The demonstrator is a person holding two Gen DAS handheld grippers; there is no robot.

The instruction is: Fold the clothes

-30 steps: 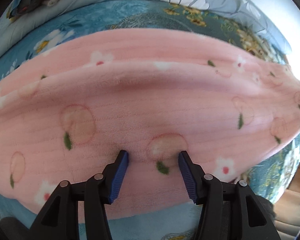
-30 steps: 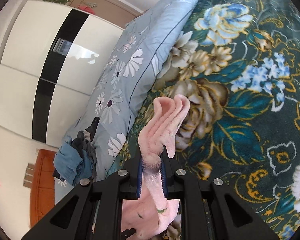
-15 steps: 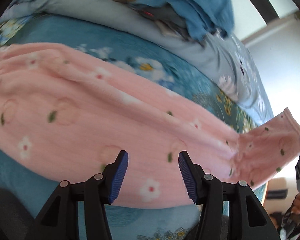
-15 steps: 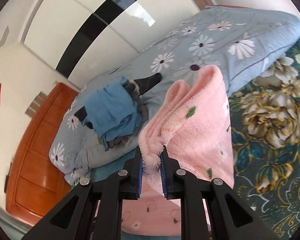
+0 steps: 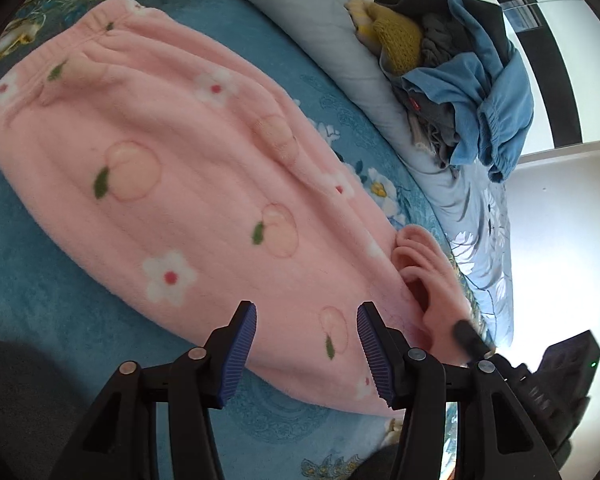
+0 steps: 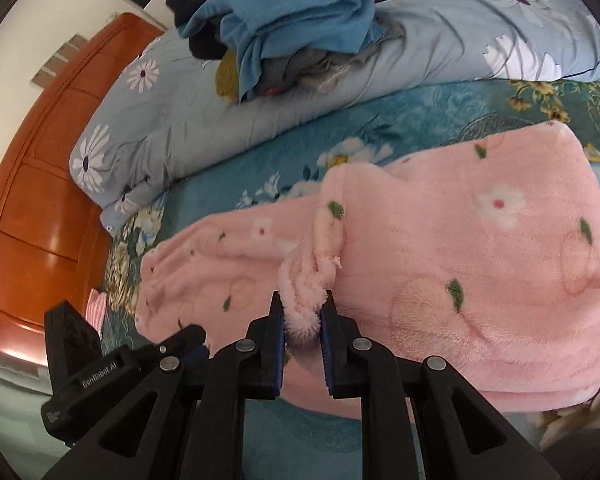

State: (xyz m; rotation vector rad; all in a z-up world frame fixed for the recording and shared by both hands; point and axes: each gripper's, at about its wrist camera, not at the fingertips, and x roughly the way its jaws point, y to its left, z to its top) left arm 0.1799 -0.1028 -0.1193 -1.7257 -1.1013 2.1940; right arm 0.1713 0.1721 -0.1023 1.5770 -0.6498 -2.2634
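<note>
Pink fleece trousers (image 5: 180, 168) with peach and flower prints lie on the blue floral bedspread (image 5: 40, 300); their waistband is at the far left in the left wrist view. My left gripper (image 5: 306, 340) is open and empty, just above the lower leg part. My right gripper (image 6: 303, 324) is shut on the bunched cuff end of the pink trousers (image 6: 480, 248), with the leg end folded over the rest of the garment. In the left wrist view the right gripper's tip (image 5: 466, 334) shows at the lifted cuff.
A grey-blue floral duvet (image 6: 260, 92) lies along the far side of the bed with a heap of blue, grey and mustard clothes (image 5: 460, 68) on it. An orange wooden bed frame (image 6: 48, 160) stands at the left in the right wrist view.
My right gripper has carried the cuff down and across over the trousers. My left gripper, still open, has swung along the garment toward the leg end.
</note>
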